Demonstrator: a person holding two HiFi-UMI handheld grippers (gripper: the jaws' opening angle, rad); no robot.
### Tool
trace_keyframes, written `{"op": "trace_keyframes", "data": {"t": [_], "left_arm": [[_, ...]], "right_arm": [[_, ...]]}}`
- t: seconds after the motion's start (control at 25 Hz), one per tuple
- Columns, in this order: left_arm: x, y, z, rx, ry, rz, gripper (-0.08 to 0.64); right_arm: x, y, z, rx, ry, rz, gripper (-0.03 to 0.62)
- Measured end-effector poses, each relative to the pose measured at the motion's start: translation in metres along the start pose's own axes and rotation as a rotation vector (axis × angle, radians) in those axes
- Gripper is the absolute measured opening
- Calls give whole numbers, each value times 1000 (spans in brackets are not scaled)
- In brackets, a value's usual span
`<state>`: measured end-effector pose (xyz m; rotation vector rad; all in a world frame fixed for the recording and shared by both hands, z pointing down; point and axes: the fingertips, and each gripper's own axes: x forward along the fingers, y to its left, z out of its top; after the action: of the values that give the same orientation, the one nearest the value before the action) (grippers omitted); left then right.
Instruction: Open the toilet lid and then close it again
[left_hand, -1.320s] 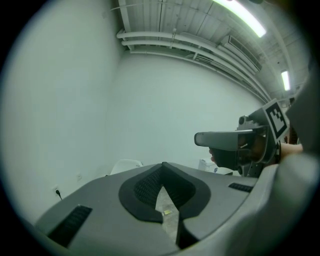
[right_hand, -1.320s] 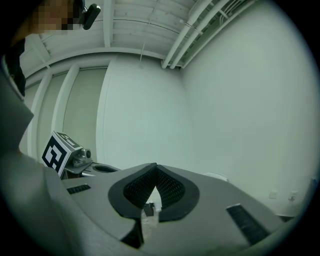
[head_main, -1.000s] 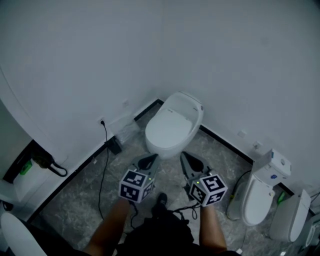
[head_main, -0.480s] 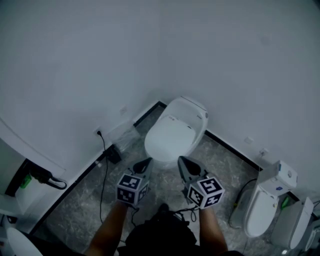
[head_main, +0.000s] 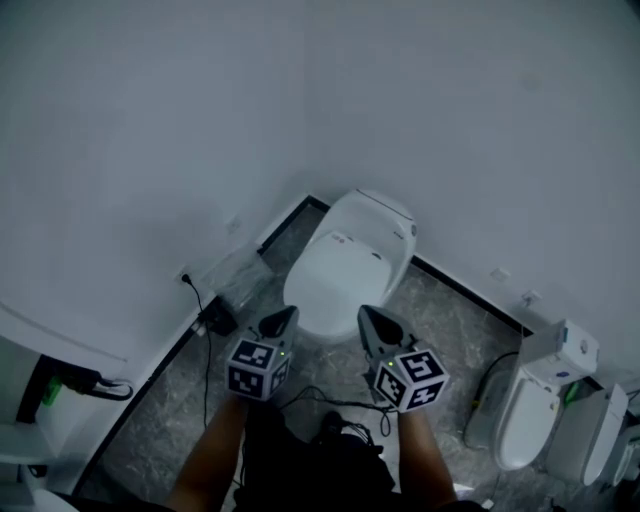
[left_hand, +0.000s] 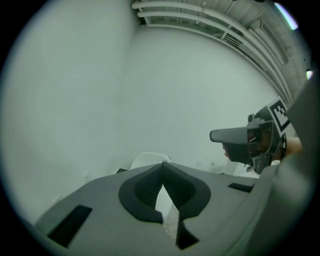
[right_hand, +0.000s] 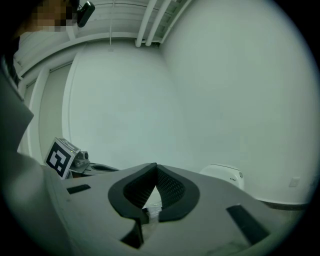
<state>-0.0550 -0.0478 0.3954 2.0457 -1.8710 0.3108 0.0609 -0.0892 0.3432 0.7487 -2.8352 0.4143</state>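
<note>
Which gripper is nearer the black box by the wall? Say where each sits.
Left. The left gripper is just right of the black box in the head view; the right gripper is farther, across the front of the toilet.

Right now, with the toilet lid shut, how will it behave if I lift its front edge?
The toilet lid looks like one rigid shell, so it will probably swing up about its rear end rather than flex. Its surface looks smooth and rounded, so shut jaws may slide on it. Being broad, it could drop hard if let go.
</note>
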Motion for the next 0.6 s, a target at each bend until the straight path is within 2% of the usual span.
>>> {"op": "trace_keyframes", "data": {"t": [0.16,0.44,0.6], "left_arm": [[34,30,-9,43,47,-78,8],[76,74,-33,74,118,-255,8],[96,100,-57,70,157,-301,8]], "right_arm": [[29,-15,-15,36,26,-105,11],[64,-27,-52,143,42,-339,11],[80,-33,-88,199,98,-465,11]]}}
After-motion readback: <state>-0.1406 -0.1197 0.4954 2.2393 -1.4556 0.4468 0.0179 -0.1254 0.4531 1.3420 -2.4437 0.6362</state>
